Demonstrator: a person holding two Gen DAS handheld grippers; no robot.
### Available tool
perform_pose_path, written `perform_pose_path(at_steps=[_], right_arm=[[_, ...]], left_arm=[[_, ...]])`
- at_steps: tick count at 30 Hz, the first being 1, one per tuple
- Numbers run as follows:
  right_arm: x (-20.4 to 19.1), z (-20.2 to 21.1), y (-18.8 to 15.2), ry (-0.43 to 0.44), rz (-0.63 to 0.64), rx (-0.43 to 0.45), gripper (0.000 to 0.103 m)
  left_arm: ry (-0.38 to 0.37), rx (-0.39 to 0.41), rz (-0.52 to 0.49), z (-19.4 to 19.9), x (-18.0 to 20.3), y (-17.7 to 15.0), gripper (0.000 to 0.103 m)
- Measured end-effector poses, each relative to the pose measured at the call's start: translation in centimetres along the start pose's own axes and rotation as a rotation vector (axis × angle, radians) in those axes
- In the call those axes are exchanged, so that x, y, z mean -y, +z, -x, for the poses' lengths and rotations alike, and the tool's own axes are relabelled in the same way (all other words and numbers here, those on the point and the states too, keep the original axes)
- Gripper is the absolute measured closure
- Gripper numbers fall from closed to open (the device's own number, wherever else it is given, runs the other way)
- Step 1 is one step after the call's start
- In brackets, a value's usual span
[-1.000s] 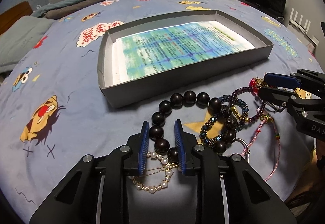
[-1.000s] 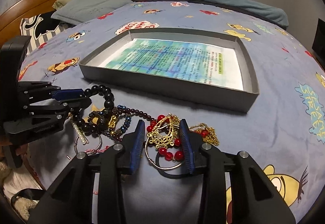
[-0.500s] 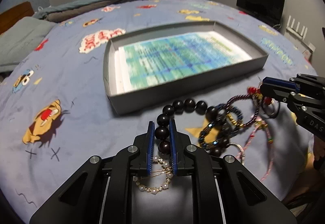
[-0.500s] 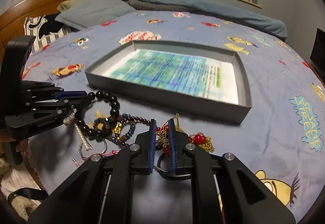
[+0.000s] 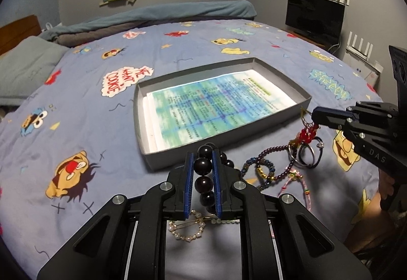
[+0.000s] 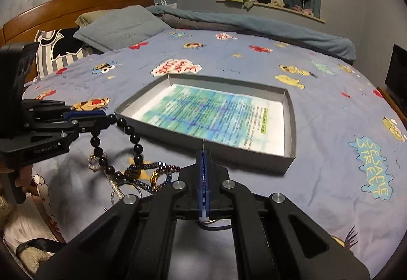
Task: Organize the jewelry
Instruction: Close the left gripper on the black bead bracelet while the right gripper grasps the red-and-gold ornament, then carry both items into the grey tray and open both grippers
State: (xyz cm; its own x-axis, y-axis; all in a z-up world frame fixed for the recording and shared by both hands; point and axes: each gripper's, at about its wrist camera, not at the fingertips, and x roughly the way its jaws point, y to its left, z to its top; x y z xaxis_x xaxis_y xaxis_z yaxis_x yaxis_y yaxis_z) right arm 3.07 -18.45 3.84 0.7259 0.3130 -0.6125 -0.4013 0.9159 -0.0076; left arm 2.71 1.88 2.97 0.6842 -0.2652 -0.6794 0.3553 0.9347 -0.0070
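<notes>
Jewelry lies in a tangled heap on the blue cartoon-print bedspread (image 5: 84, 92), just in front of the shallow grey cardboard box (image 5: 302, 99) lined with a printed blue-green sheet (image 5: 216, 107). The left tongs (image 5: 203, 165) are closed on a bracelet of large dark round beads (image 5: 202, 165), with beads clamped between the blue pads; in the right wrist view the strand hangs from them in a loop down to the heap. The right tongs (image 6: 204, 165) are pressed fully together on a gold earring with red beads (image 5: 306, 131), which dangles from their tip beside the box's near corner. Below it rest dark hoop rings (image 5: 309, 155), a blue-and-gold beaded bracelet (image 5: 262, 170), a purple bead strand (image 5: 269, 153), a pink cord (image 5: 304, 186) and a pearl chain (image 5: 188, 229).
</notes>
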Motion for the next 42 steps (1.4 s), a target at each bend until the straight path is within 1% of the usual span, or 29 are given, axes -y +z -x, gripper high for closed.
perform_pose_path(at_steps=[6,11,17,22,25,27,33,36,40,42], right_arm=[[0.5,1.7,1.8,-0.011,0.012,0.06,0.102],[1.6,2.2,4.1,-0.024,-0.001,0.101,0.103],[4.3,1.2,7.5,-0.045,-0.06,0.14,0.102],[6.4,-1.2,9.3,-0.111,-0.083,0.164,0.102],[7.9,-3.3,9.9,-0.125,-0.116,0.154,0.102],[8.8,-5.0,10.0,-0.119,-0.145,0.141,0.102],[9.7,-9.4,9.6,-0.124,-0.167,0.075,0.102],[10.2,-11.3,9.1,-0.125,-0.191,0.036,0.102],[10.6,-13.2,8.5,-0.131,-0.208,-0.026,0.102],[10.7,-14.1,8.2,-0.15,-0.212,-0.065,0.102]], left_arm=[[-0.037,0.023,0.015,1.2,-0.6,1.6,0.088],[-0.036,0.029,-0.009,1.6,-1.0,3.7,0.088],[0.0,0.037,-0.037,0.9,-2.2,7.5,0.088],[0.043,0.027,-0.065,-1.1,-2.9,10.6,0.088],[0.093,0.005,-0.075,-3.8,-3.2,12.0,0.088],[0.114,-0.019,-0.06,-5.9,-3.7,12.5,0.088],[0.124,-0.093,0.015,-11.9,-5.4,12.2,0.088],[0.122,-0.125,0.058,-14.0,-6.4,11.6,0.088],[0.139,-0.147,0.085,-15.7,-7.4,11.3,0.088],[0.132,-0.157,0.123,-16.5,-8.1,10.8,0.088]])
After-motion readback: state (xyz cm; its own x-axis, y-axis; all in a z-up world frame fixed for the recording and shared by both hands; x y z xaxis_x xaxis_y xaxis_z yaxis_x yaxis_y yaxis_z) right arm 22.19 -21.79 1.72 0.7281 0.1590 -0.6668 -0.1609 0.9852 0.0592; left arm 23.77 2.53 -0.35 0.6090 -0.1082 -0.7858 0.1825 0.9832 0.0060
